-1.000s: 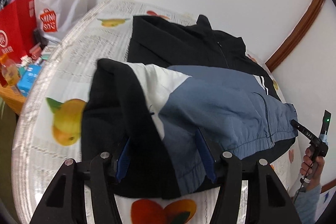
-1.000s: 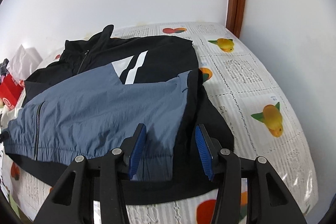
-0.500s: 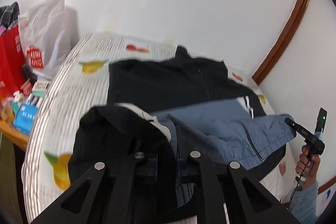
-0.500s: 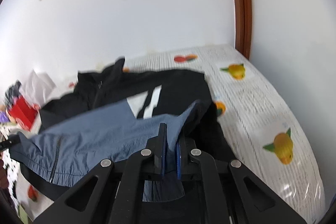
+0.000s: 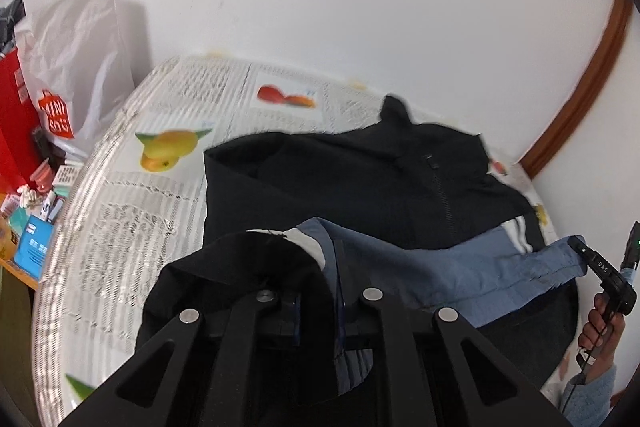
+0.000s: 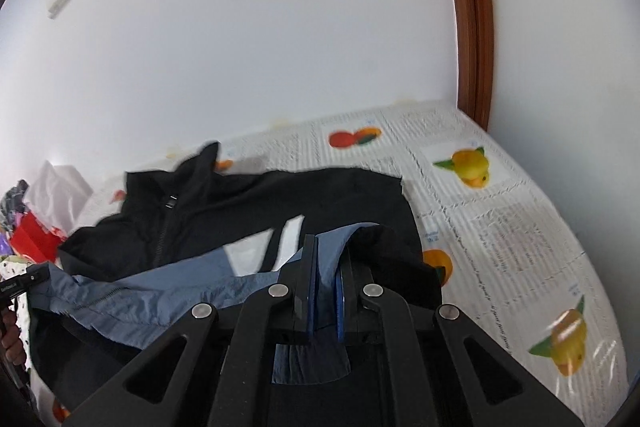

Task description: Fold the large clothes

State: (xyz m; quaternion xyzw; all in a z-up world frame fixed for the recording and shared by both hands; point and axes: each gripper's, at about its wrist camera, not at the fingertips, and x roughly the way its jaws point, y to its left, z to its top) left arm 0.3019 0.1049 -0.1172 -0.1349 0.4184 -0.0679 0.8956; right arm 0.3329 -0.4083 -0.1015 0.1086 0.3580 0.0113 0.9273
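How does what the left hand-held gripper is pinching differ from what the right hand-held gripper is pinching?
The left hand-held gripper pinches mostly black fabric with a white patch, bunched into a hump; the right hand-held gripper pinches mostly blue fabric, a flatter fold. The left grip sits at the hem's left end, the right grip at its right end. Both are shut on the same black, blue and white zip jacket over the fruit-print table cover.

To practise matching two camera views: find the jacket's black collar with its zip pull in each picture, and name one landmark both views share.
Left wrist view: collar right of centre, upper middle, against the wall.
Right wrist view: collar left of centre, mid-height, against the wall.
Shared landmark: the red-and-orange fruit print on the table cover, beside the collar.
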